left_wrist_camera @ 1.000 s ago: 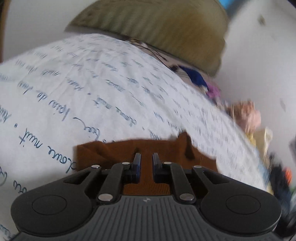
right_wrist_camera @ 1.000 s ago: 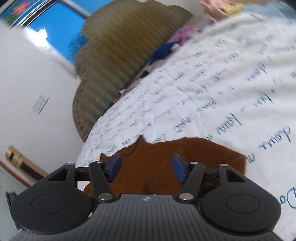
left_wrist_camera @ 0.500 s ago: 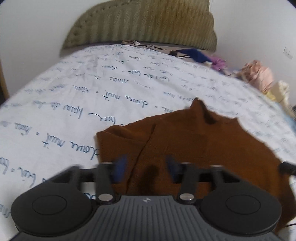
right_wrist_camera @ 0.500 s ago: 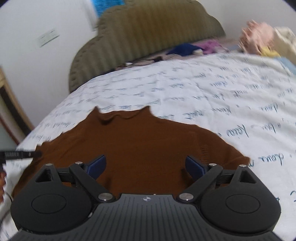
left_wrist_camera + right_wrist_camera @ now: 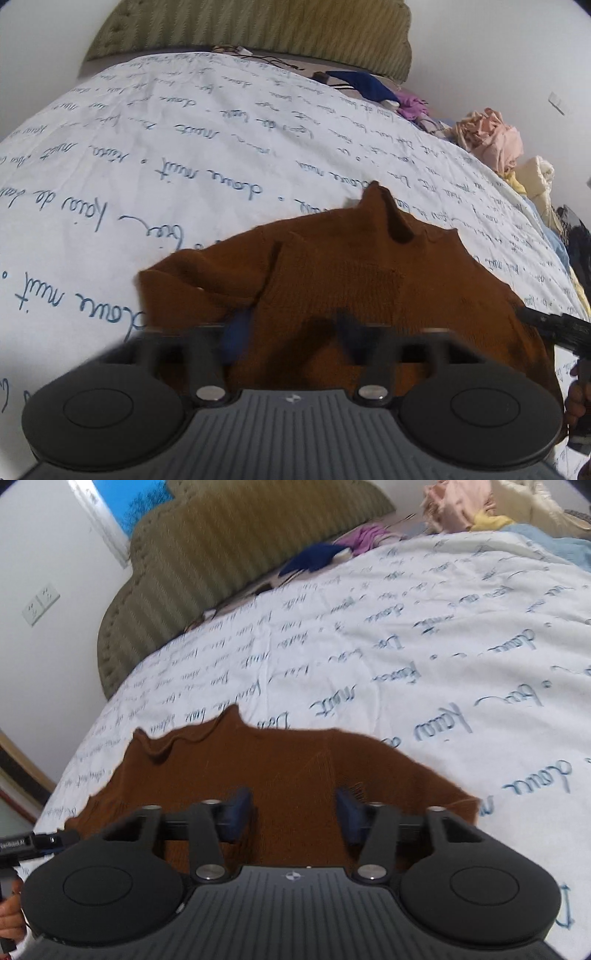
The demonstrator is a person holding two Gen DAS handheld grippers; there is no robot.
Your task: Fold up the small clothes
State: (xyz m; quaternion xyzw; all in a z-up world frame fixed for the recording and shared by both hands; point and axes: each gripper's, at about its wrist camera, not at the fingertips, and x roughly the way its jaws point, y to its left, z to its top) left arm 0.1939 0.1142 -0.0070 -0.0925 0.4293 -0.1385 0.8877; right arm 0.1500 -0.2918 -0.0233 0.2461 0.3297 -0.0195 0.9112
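Observation:
A small brown knitted sweater lies flat on a white bedsheet with blue handwriting print. In the left wrist view its left sleeve is folded in over the body. My left gripper is open and hovers over the sweater's lower left part, holding nothing. The sweater also shows in the right wrist view, neck toward the headboard. My right gripper is open over its lower right part, holding nothing. The other gripper's edge shows at the far right of the left view.
An olive padded headboard stands at the far end of the bed. A blue garment, a purple one and a pile of pink and cream clothes lie along the bed's far right side. A wall socket is on the left wall.
My left gripper was shut a second ago and has opened, letting go of the cloth. Both grippers pulled back and tilted; the right jaws narrowed a little but stay open.

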